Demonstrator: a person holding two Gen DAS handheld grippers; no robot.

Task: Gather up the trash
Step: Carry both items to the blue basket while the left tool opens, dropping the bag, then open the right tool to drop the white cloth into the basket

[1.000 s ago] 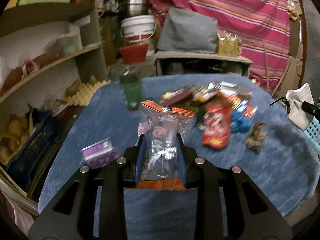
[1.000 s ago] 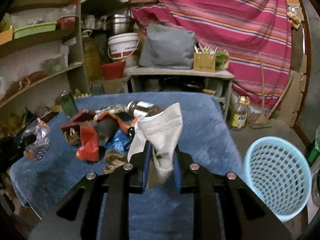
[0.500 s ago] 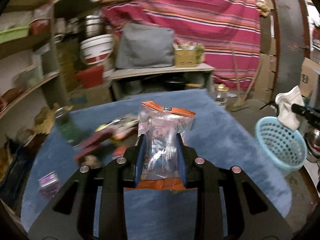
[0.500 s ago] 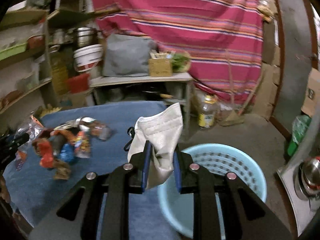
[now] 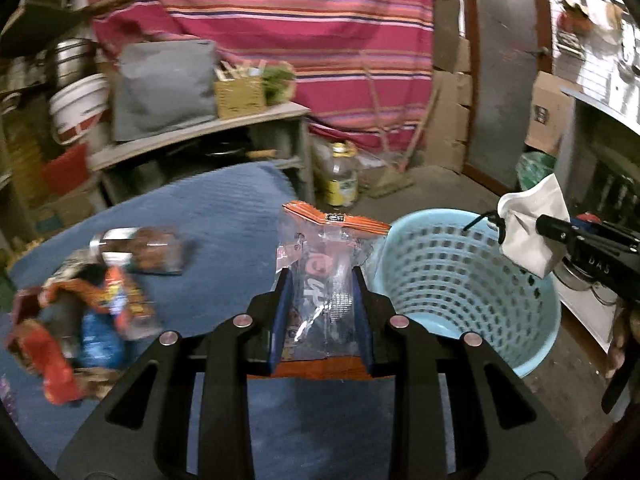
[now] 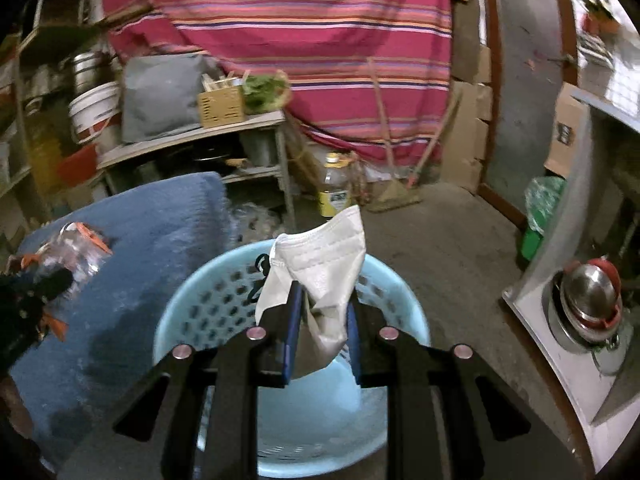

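My left gripper (image 5: 322,280) is shut on a clear plastic wrapper with orange edges (image 5: 320,256), held above the blue cloth table (image 5: 224,216), just left of the light blue basket (image 5: 440,272). My right gripper (image 6: 322,296) is shut on a white face mask (image 6: 324,264) and holds it directly over the open basket (image 6: 200,312). The mask and right gripper also show in the left wrist view (image 5: 532,232) over the basket's right rim. A pile of wrappers (image 5: 88,312) lies on the table's left part.
A jar (image 5: 136,248) lies by the pile. A yellow-capped bottle (image 6: 335,192) and a broom (image 6: 396,196) stand on the floor beyond the basket. Steel bowls (image 6: 592,300) sit on a white counter at right. A shelf table (image 6: 192,136) stands behind.
Both grippers have swung right with their loads. The right one has moved from beside the table to over the basket's opening. The left one has come up beside the basket.
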